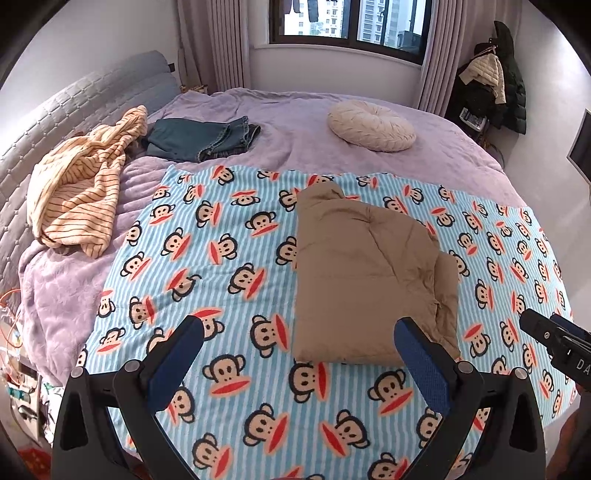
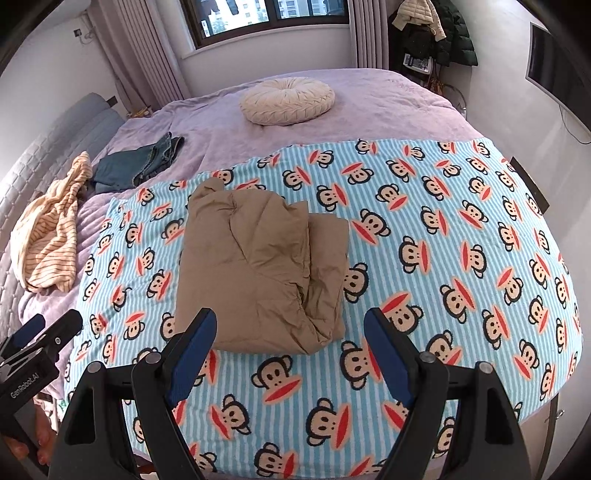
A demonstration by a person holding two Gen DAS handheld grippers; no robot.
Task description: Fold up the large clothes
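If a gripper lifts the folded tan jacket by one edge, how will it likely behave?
The tan jacket looks puffy and quilted, so probably light for its bulk. Soft creases suggest it is floppy: its stacked layers would likely sag and unfold. Pushed, it may drag on the fleecy monkey blanket.

Tan padded jacket point(image 2: 255, 266), folded into a thick bundle, flat on monkey-print blanket point(image 2: 443, 258)

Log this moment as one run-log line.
jacket: tan jacket folded on monkey blanket | left gripper: open, empty | right gripper: open, empty

Soft daylight from the window point(image 1: 351, 22); sharp, fisheye-bent edges.
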